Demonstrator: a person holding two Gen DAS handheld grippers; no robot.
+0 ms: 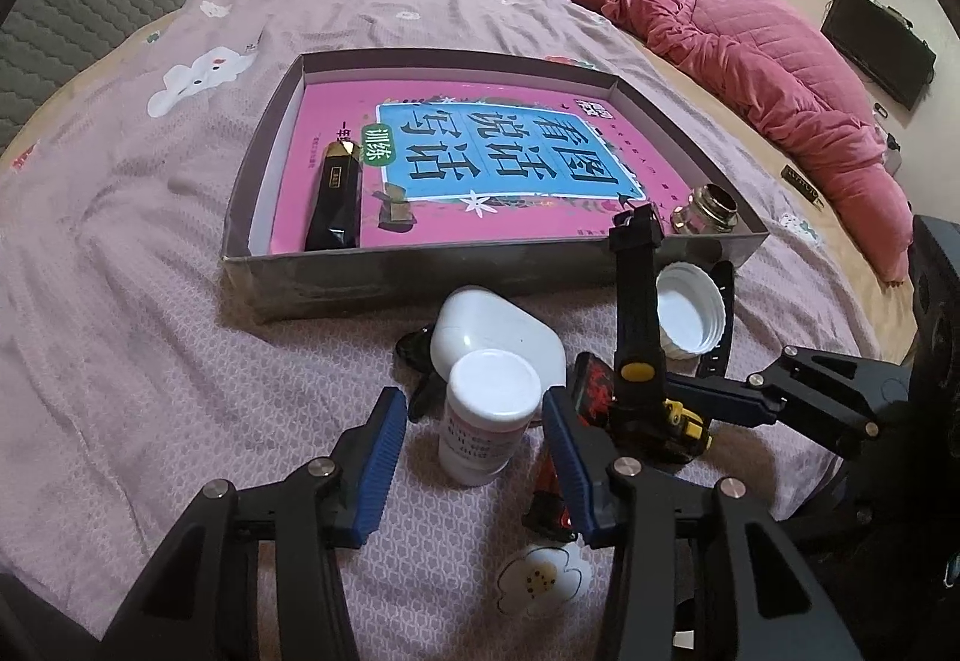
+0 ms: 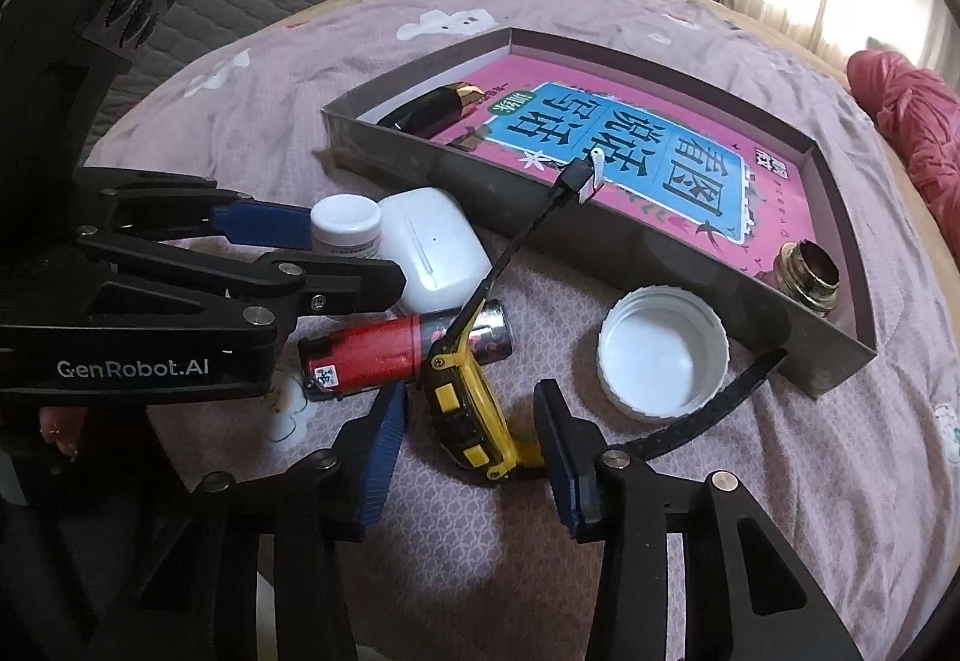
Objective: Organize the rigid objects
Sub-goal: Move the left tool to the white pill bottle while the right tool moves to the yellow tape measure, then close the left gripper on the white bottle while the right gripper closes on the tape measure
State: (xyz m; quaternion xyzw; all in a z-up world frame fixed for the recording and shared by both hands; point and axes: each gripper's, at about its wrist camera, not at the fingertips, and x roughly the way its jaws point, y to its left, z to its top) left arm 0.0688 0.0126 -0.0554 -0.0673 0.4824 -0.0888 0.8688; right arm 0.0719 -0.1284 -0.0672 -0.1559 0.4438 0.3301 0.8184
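White bottle (image 1: 489, 415): upright on bed before tray (image 1: 492, 271), between left gripper (image 1: 474, 457) pads, not yet touched. Likely light, rigid, smooth; grip mid-body. Toy crane (image 2: 471, 409): between right gripper (image 2: 468, 457) pads, ungripped; likely light, boom fragile; take chassis.

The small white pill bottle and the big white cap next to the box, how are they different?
The pill bottle stands upright, closed, printed label on its side; the white cap lies upside down with its hollow open. The bottle stands between the left gripper pads; nothing brackets the cap. The bottle looks narrower and taller, the cap wider and shallow. Both are white, on the bedspread, outside the box.
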